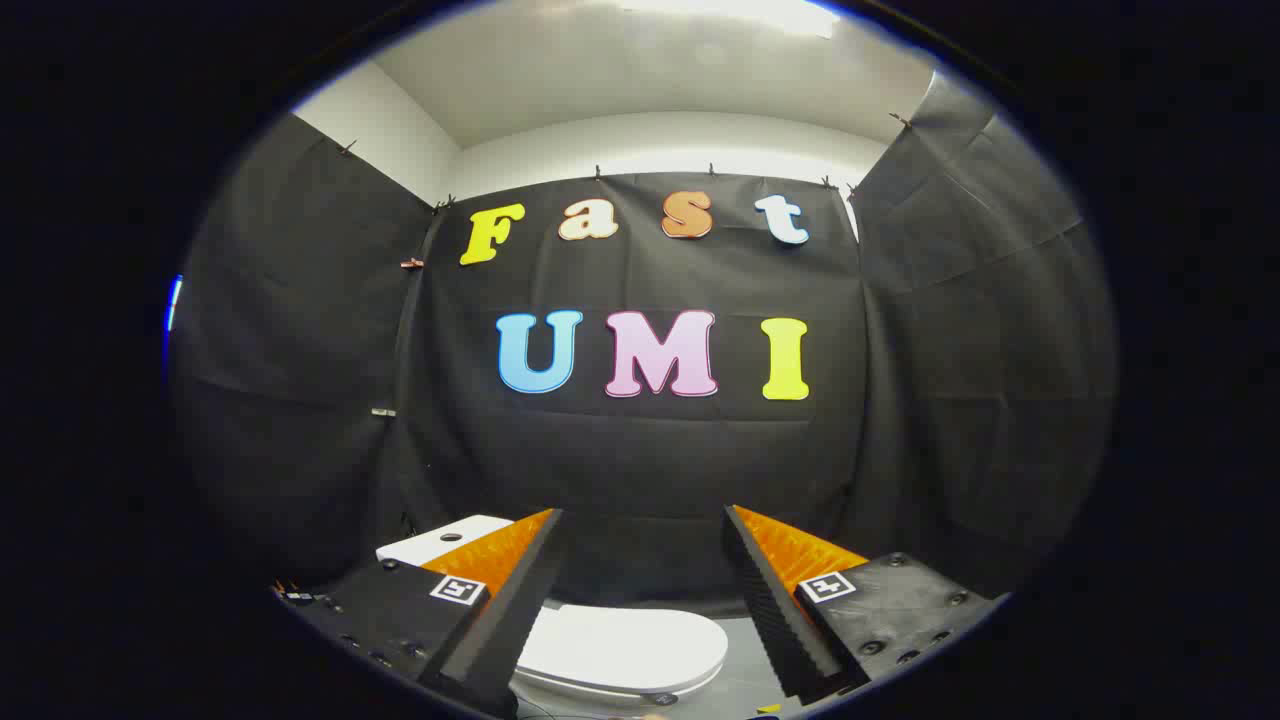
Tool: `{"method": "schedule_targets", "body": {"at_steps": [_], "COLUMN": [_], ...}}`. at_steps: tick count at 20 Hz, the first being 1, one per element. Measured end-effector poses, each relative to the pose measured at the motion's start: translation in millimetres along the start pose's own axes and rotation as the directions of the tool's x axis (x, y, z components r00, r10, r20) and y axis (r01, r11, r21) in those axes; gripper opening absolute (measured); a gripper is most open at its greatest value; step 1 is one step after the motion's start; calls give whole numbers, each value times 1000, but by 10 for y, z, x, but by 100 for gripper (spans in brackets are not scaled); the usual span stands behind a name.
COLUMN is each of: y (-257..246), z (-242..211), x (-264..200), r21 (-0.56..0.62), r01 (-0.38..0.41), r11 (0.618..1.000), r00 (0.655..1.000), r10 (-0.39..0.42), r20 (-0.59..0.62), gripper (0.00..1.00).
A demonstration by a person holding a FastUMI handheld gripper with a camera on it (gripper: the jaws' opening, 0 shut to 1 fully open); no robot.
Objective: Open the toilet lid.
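A white toilet stands low down, below and beyond my fingers. Its lid [625, 645] lies flat and closed over the bowl. The white cistern [440, 540] with a round flush button on top rises behind the left finger, which hides part of it. My gripper [645, 515] hangs above the toilet with its fingers wide apart, open, nothing between them. The lid shows through the gap between the fingers, well apart from both of them.
Black cloth walls [640, 450] close the booth behind and on both sides of the toilet. A pale grey floor [745, 670] shows to the right of the bowl. White wall and ceiling run above the cloth.
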State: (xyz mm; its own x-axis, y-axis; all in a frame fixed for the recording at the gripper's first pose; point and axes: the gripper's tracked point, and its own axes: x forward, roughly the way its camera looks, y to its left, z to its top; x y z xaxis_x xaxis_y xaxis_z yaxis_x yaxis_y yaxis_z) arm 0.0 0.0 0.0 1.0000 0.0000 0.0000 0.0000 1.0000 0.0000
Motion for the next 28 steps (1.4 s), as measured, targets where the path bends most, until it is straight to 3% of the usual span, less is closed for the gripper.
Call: {"method": "schedule_targets", "body": {"at_steps": [17,28], "y": [0,-202], "z": [-12,-166], "x": [-14,58], "r21": [-11,27], "r01": [7,60], "r11": [1000,998], "r00": [1000,997], "r10": [-7,-59], "r20": [0,-40], "gripper": [98,98]}}
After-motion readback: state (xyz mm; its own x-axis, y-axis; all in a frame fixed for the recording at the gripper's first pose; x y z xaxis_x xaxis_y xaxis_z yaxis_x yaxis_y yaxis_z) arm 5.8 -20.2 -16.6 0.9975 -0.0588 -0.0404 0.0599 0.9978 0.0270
